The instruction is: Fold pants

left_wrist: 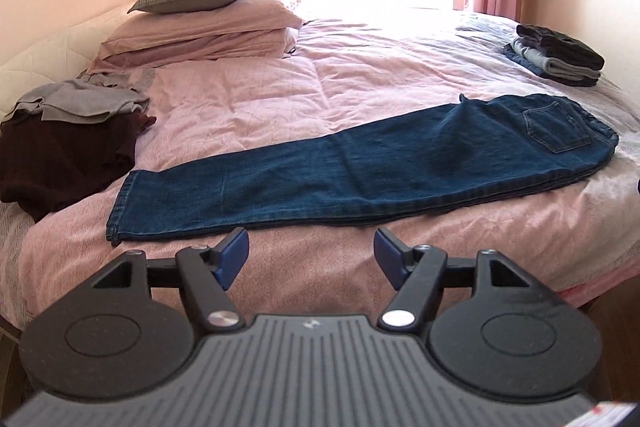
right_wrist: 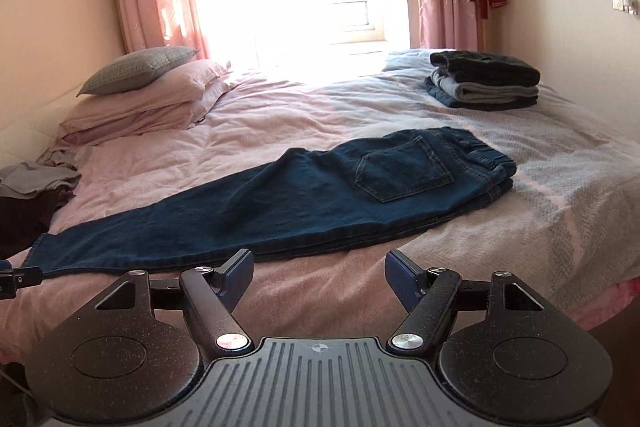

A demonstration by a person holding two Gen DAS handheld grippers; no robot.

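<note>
Blue jeans [left_wrist: 340,175] lie flat on the pink bed, folded lengthwise leg on leg, hems at the left and waistband with back pocket at the right. In the right wrist view the same jeans [right_wrist: 280,211] stretch from lower left to the waistband at centre right. My left gripper [left_wrist: 310,247] hovers just in front of the jeans' near edge, open, nothing between its blue pads. My right gripper [right_wrist: 320,267] also stands open and empty, just short of the jeans' near edge below the seat. A bit of the left gripper [right_wrist: 16,281] shows at the far left by the hems.
A stack of folded pants [right_wrist: 486,81] sits at the bed's far right corner. An unfolded heap of dark maroon and grey clothes [left_wrist: 68,143] lies at the left. Pillows [left_wrist: 200,23] are piled at the head. The pink bedspread [left_wrist: 280,87] stretches beyond the jeans.
</note>
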